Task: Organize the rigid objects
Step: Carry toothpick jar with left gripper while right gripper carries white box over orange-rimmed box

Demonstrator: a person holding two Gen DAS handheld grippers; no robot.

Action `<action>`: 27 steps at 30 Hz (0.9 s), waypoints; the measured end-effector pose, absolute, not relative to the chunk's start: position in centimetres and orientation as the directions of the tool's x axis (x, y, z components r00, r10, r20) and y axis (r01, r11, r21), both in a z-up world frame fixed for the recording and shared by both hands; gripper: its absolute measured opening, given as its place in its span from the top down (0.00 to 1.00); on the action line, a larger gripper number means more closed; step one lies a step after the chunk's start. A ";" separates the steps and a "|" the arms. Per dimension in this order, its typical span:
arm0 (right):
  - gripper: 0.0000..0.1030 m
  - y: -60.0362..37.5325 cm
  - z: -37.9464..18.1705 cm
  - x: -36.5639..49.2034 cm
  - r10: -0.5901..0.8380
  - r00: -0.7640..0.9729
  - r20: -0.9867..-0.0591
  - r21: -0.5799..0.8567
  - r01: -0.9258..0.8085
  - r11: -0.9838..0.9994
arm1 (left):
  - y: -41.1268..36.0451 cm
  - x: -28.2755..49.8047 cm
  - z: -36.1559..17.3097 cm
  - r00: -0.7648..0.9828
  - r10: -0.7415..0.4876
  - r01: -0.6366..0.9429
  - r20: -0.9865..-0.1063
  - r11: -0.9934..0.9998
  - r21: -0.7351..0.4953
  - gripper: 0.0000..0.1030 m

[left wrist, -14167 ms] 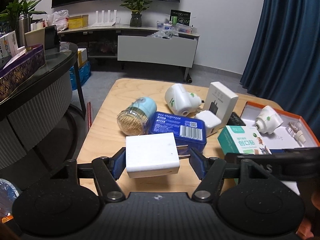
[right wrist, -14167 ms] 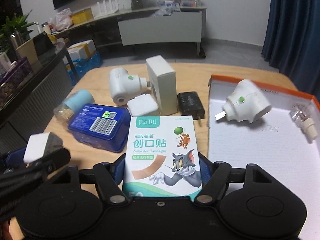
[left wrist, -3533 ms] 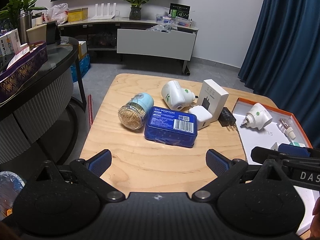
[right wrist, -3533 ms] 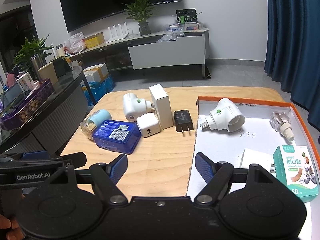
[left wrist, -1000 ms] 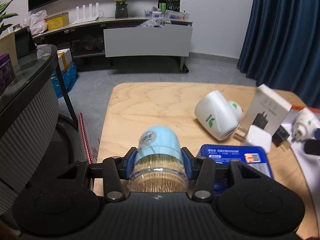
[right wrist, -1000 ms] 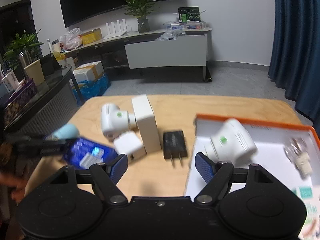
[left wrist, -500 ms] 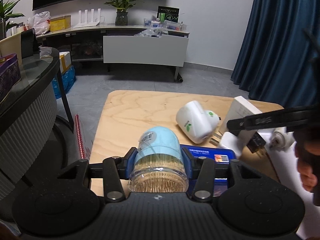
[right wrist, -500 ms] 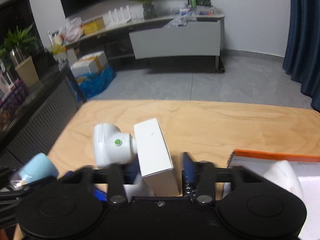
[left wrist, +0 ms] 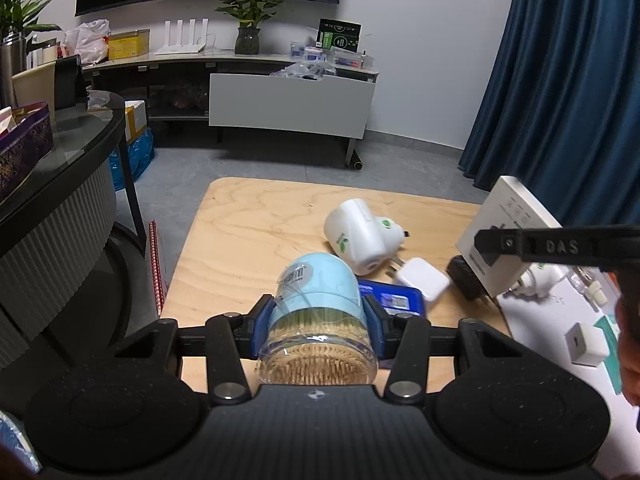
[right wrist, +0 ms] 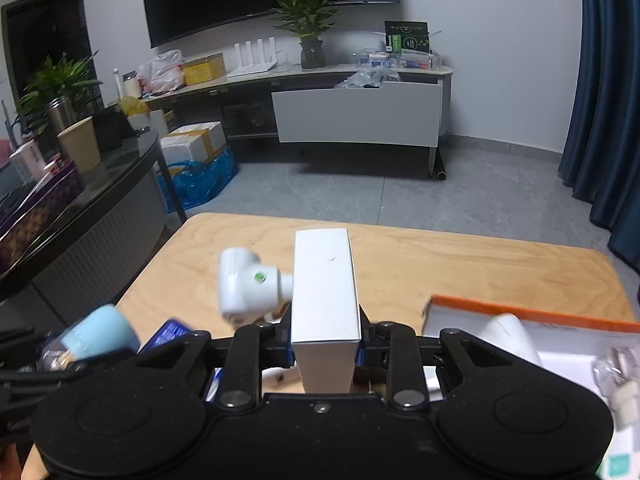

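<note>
L gripper clamps a toothpick jar w/ light-blue cap, held above the wooden table. R gripper grips a white box upright, above the table, beside the orange-rimmed tray on its right.

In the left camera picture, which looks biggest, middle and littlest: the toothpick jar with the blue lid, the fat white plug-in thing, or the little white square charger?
1. Clear toothpick jar with the light-blue lid: looks biggest, but it sits in the left gripper's jaws right by the camera, so unsure.
2. Rounded white plug-in device with a green leaf mark.
3. Small white square charger: clearly smallest, lying beside the device.
</note>
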State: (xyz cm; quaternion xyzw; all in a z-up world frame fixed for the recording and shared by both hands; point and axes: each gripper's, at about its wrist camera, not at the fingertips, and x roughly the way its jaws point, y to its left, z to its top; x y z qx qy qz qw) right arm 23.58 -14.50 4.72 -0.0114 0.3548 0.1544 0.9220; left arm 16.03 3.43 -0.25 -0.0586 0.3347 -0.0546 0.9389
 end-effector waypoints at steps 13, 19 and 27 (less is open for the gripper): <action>0.68 -16.3 6.9 15.3 0.215 0.723 -0.657 0.052 -0.241 0.969 | 0.6 12.2 1.5 0.776 -0.182 0.099 -0.604 0.981 -0.168 0.54; 0.68 -17.4 7.6 12.4 0.201 0.735 -0.647 0.042 -0.229 0.973 | -0.8 10.5 2.0 0.775 -0.211 0.132 -0.596 0.976 -0.174 0.54; 0.68 -19.7 7.4 8.9 0.170 0.742 -0.649 0.045 -0.185 0.982 | -2.6 8.9 2.3 0.769 -0.245 0.179 -0.590 0.969 -0.170 0.54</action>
